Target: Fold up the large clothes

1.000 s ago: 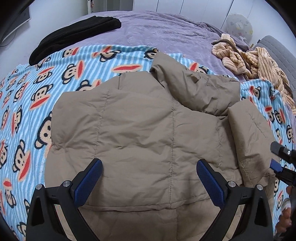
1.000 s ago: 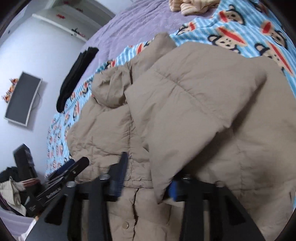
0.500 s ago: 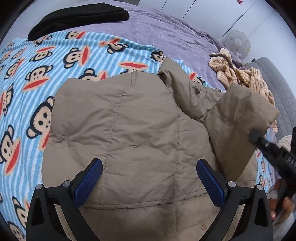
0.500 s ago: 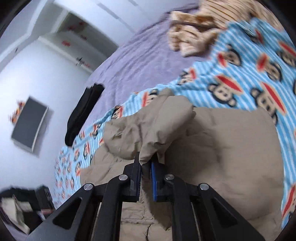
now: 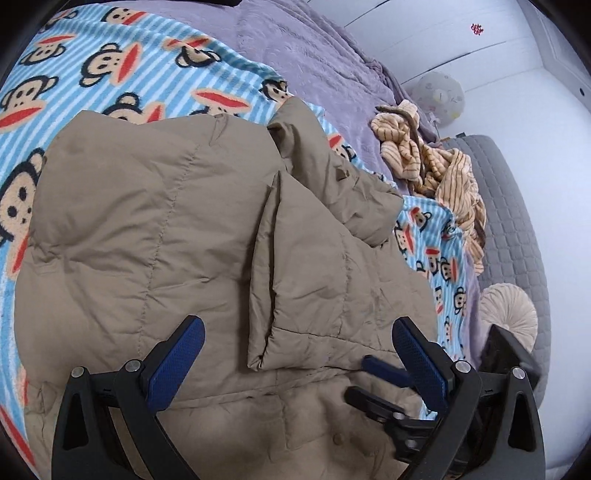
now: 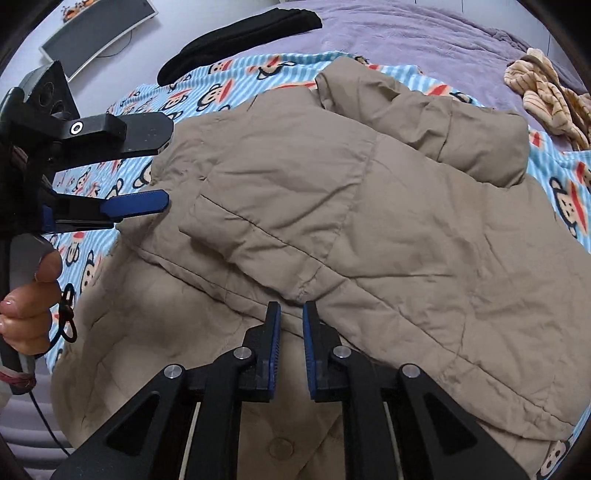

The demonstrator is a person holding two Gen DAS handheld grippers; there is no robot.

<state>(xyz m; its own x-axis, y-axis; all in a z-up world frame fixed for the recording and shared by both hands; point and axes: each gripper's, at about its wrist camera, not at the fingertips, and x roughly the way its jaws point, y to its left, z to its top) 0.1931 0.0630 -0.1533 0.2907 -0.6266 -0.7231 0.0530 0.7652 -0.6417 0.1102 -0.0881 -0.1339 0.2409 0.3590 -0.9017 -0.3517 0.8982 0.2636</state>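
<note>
Sleeve (image 6: 332, 229) now folded across the jacket (image 5: 122, 229); right tongs (image 6: 291, 314) just released it.

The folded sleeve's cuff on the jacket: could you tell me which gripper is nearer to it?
Right. The right gripper sits at the cuff with its jaws slightly apart and nothing between them, having just reopened. The left gripper hovers open at the jacket's far edge.

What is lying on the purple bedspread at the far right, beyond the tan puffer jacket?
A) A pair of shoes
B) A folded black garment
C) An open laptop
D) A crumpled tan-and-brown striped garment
D: a crumpled striped garment in tan and brown lies on the purple bedspread, past the right side of the tan puffer jacket; the black garment lies at the far left instead.
</note>
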